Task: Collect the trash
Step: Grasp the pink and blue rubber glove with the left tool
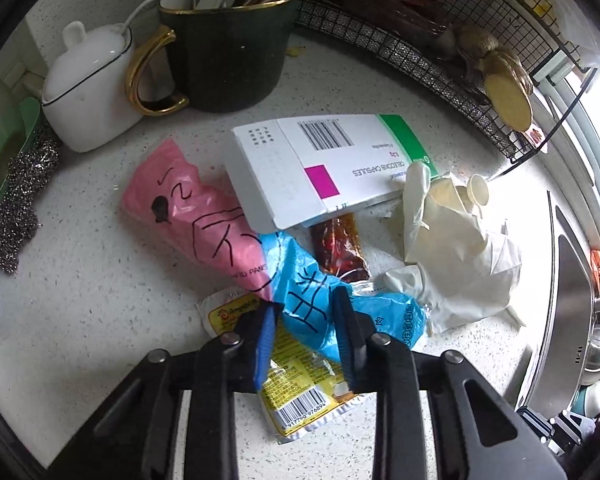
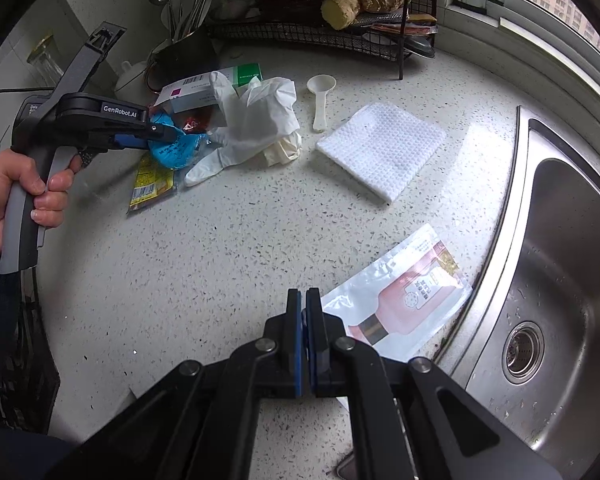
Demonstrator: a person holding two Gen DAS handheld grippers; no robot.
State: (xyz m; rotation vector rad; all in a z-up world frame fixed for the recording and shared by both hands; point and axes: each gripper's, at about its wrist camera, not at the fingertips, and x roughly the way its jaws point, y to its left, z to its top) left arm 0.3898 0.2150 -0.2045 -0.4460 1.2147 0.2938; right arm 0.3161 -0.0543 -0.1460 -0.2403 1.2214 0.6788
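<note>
A crumpled pink and blue plastic bag (image 1: 260,256) with black marker strokes lies in the trash pile on the speckled bench (image 1: 100,300), over a yellow packet (image 1: 296,392) and beside a medicine box (image 1: 324,168) and white gloves (image 1: 452,240). The left gripper (image 1: 306,336) has its fingers narrowed onto the bag's blue end. A dark mug (image 1: 228,60) holds utensils. Only the right wrist view shows the sink (image 2: 560,280), a white cloth (image 2: 384,148), a scoop (image 2: 320,96) and a sauce sachet (image 2: 404,300); the right gripper (image 2: 304,320) is closed, empty.

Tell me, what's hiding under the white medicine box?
Under the medicine box lie one end of a dark red sauce packet and part of the pink bag. Anything further underneath is covered.
</note>
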